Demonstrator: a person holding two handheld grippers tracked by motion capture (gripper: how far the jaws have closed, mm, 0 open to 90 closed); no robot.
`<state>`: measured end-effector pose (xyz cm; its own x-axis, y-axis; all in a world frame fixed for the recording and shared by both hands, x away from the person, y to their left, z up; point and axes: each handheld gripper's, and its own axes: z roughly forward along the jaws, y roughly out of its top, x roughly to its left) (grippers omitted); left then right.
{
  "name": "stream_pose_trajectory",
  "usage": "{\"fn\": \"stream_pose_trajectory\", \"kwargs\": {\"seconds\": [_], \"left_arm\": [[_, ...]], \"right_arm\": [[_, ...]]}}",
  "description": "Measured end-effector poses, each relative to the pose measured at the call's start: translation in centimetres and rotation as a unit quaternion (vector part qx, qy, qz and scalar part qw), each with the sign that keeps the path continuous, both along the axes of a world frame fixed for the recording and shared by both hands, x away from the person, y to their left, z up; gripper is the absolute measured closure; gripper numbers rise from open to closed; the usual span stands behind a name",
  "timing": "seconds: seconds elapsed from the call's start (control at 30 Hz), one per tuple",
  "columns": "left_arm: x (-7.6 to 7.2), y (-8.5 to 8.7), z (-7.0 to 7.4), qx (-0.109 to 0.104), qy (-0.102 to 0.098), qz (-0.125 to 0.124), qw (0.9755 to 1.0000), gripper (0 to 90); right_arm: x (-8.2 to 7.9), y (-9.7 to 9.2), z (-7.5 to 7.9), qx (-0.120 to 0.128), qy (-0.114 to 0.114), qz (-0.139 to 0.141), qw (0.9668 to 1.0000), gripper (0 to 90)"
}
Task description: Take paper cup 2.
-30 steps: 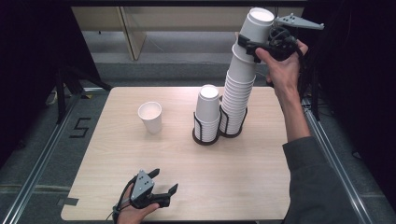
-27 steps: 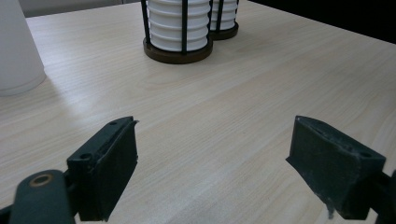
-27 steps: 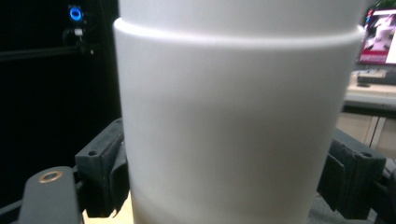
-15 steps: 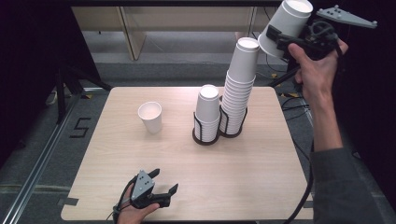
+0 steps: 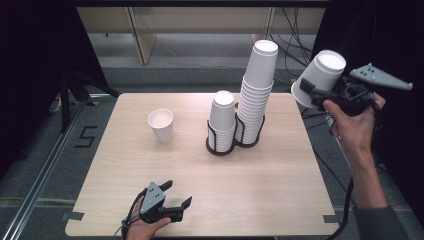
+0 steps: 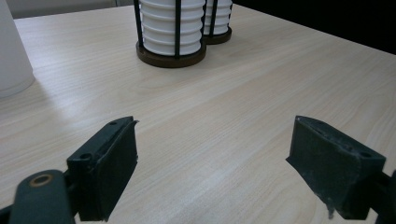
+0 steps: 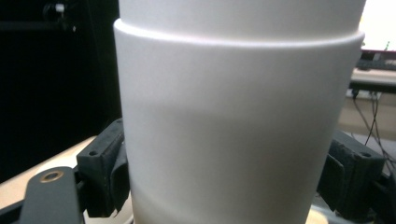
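Observation:
My right gripper is shut on a white paper cup, tilted in the air beyond the table's right edge. In the right gripper view this cup sits between both jaws with the pads against its wall. A tall stack of white cups and a shorter stack stand in black wire holders at mid-table. A single cup stands upright to their left. My left gripper rests near the front edge, open, with nothing between its jaws.
The wooden table has bare room in front of the holders and on the right. The left gripper view shows the short stack's holder ahead and the single cup at far left. Dark floor and cables surround the table.
My right hand has carried the cup from the top of the tall stack off to the right and downward, past the table's right edge. The left gripper has stayed put.

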<state>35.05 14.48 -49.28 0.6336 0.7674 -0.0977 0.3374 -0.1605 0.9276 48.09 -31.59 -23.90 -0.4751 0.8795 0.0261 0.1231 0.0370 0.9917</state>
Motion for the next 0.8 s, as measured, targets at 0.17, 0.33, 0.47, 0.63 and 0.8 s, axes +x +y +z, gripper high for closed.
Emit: {"fn": "stream_pose_trajectory", "kwargs": {"seconds": [0.17,0.33,0.47,0.63,0.8], "left_arm": [[0.1,-0.1,0.0,-0.004,-0.004,-0.001,1.0000,14.5],[0.2,0.1,-0.1,-0.005,-0.004,-0.001,1.0000,14.5],[0.3,0.2,-0.1,-0.014,-0.009,0.000,0.9999,14.5],[0.5,0.3,-0.1,-0.022,-0.017,0.002,0.9996,14.5],[0.6,0.5,0.0,-0.026,-0.024,0.003,0.9994,14.4]], "right_arm": [[-1.4,0.9,-3.6,-0.006,0.015,0.016,0.9998,17.8],[-2.6,3.2,-7.5,-0.010,0.041,0.053,0.9977,17.9],[-3.3,5.4,-10.2,-0.011,0.052,0.080,0.9953,17.8],[-3.6,8.0,-13.0,-0.014,0.069,0.108,0.9916,17.9],[-4.0,10.5,-15.5,-0.011,0.085,0.142,0.9861,17.9]]}}
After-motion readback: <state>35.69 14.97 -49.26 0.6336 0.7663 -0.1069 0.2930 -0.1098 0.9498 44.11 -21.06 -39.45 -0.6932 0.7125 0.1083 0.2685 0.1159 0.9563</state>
